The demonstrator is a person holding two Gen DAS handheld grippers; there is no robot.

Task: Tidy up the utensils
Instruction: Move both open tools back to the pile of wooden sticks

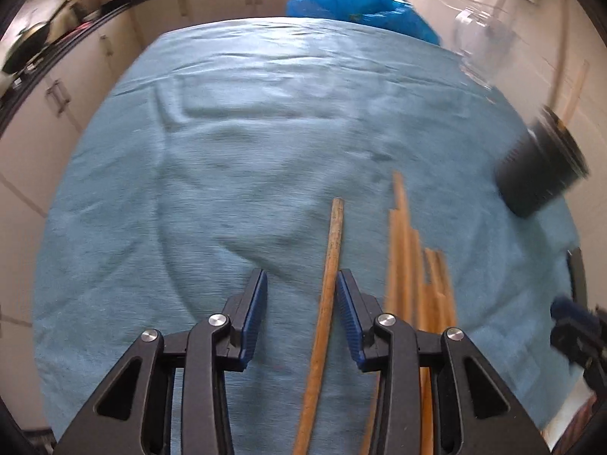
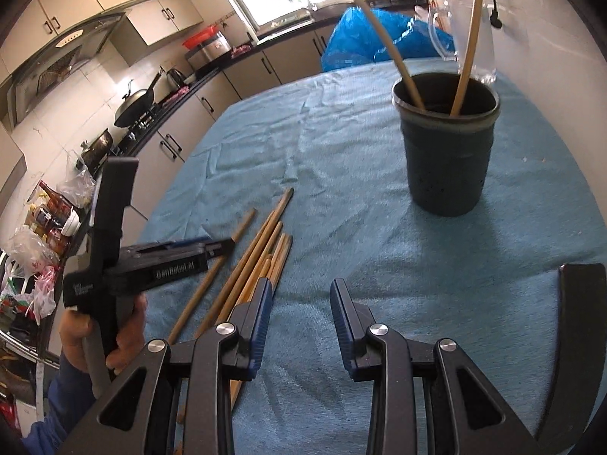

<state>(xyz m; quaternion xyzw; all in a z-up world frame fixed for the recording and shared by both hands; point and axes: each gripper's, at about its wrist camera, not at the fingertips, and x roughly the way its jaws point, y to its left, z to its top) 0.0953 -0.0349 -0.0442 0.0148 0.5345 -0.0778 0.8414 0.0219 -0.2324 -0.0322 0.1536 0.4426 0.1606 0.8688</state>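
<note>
Left gripper (image 1: 301, 295) points down at the blue cloth (image 1: 227, 174), jaws part-spread, blue ribbed pads either side of a single wooden chopstick (image 1: 328, 284). That stick lies between the pads, close against the right-hand pad; cannot tell if it is touched, and the other pad stands clear, so no pinch. Stick is round, dull brown, worn and mottled, its blunt end pointing away from the gripper. Just beyond the right-hand jaw lies a loose bundle of chopsticks (image 1: 408, 265), lighter orange-tan, roughly parallel, ends staggered. Further out to the right, near the cloth's edge, a dark holder cup (image 1: 538, 167), blurred. Right gripper (image 2: 301, 303) also part-spread, nothing between its pads, only cloth below. To its left the same bundle (image 2: 261, 250) fans out beside its left jaw, with the lone stick (image 2: 212, 273) passing under the left gripper's black body, which a hand (image 2: 98, 337) holds. Ahead and to the right of the right gripper the cup (image 2: 447, 155) stands upright, dark and cylindrical, with two chopsticks (image 2: 468, 49) leaning in it. Behind it, a clear glass jug (image 2: 455, 26) and a blue plastic bag (image 2: 364, 38).
</note>
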